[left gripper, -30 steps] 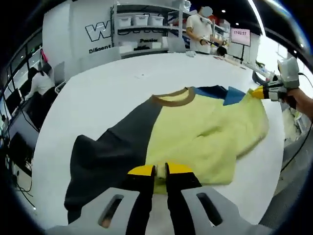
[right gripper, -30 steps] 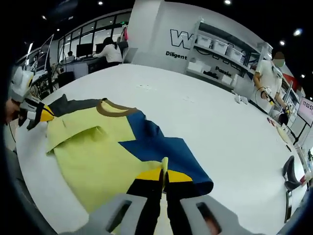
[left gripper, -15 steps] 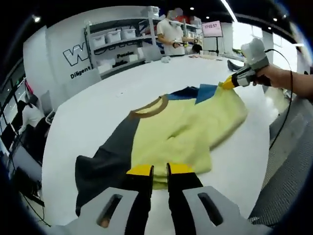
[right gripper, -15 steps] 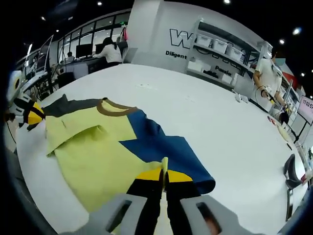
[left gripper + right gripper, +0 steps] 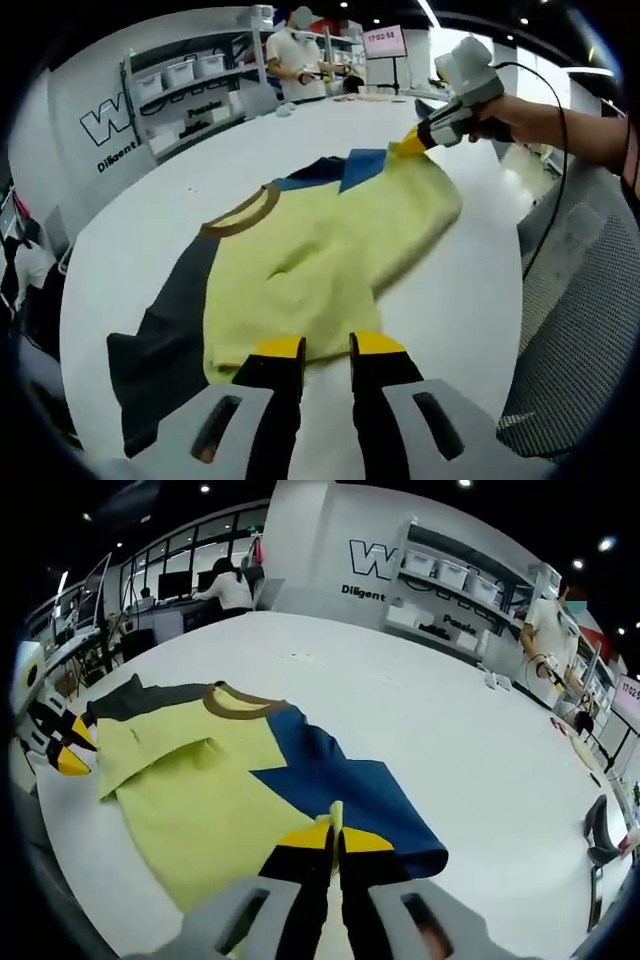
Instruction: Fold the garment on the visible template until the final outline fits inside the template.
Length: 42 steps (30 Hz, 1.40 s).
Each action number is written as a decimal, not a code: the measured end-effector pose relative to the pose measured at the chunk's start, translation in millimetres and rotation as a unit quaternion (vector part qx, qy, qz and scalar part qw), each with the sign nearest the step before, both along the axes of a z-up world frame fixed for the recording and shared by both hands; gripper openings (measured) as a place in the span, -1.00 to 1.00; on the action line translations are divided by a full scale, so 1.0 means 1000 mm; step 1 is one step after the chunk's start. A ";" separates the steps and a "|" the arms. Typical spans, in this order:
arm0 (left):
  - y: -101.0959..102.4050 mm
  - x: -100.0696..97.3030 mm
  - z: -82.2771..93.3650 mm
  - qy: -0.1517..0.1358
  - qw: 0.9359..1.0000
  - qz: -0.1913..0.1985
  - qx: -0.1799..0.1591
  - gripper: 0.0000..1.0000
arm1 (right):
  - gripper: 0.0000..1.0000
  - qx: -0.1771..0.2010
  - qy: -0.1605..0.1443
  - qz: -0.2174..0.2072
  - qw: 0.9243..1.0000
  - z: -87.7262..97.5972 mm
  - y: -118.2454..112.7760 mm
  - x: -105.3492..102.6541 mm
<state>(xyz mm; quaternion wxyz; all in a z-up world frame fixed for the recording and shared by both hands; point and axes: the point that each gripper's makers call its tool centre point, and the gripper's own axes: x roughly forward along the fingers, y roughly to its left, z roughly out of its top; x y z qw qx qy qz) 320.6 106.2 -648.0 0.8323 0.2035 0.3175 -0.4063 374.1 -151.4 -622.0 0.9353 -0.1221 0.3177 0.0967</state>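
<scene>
My left tool [image 5: 326, 347] stands open; my right tool [image 5: 335, 836] pinches the yellow, navy and grey knit sweater [image 5: 215, 780]. One fold down on the white counter [image 5: 420, 730]; I judge more remain.

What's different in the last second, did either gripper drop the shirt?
The left gripper has opened and let go of the yellow hem of the shirt; its jaws now stand apart, just clear of the fabric. The right gripper stays shut on the shirt's other edge. The shirt still lies on the white table.

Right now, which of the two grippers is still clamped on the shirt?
The right gripper: its jaws pinch the yellow hem of the shirt. The left gripper stands open, off the fabric.
</scene>
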 end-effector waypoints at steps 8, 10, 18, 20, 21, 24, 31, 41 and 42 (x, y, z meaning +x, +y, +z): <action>-0.018 -0.008 -0.013 0.026 1.000 -0.010 -0.007 -0.64 | -1.00 -0.007 -0.001 0.013 1.000 0.001 0.006 -0.001; -0.019 -0.009 -0.017 0.037 0.999 -0.004 -0.008 -0.65 | -1.00 -0.006 -0.001 0.012 1.000 0.000 0.005 0.000; -0.020 -0.007 -0.023 0.044 0.999 0.007 -0.001 -0.70 | -1.00 -0.004 -0.001 0.010 1.000 0.000 0.002 -0.001; -0.022 -0.008 -0.022 0.047 0.999 0.009 -0.006 -0.74 | -1.00 -0.003 -0.003 0.009 1.000 0.001 0.002 -0.001; -0.022 -0.006 -0.023 0.043 0.999 0.014 -0.002 -0.77 | -1.00 -0.003 -0.003 0.009 1.000 0.001 0.002 -0.001; -0.021 -0.004 -0.023 0.034 0.999 0.022 0.002 -0.85 | -1.00 -0.003 -0.002 0.009 1.000 0.001 0.003 -0.001; -0.018 -0.005 -0.021 0.045 0.998 0.032 -0.004 -1.00 | -1.00 -0.001 -0.005 0.020 1.000 0.002 0.012 0.000; -0.013 -0.011 -0.004 0.103 0.990 0.073 -0.063 -1.00 | -1.00 0.007 -0.016 0.033 0.999 0.006 0.017 0.002; -0.007 -0.014 0.003 0.116 0.987 0.086 -0.075 -1.00 | -1.00 0.021 -0.012 0.038 0.999 0.007 0.021 -0.001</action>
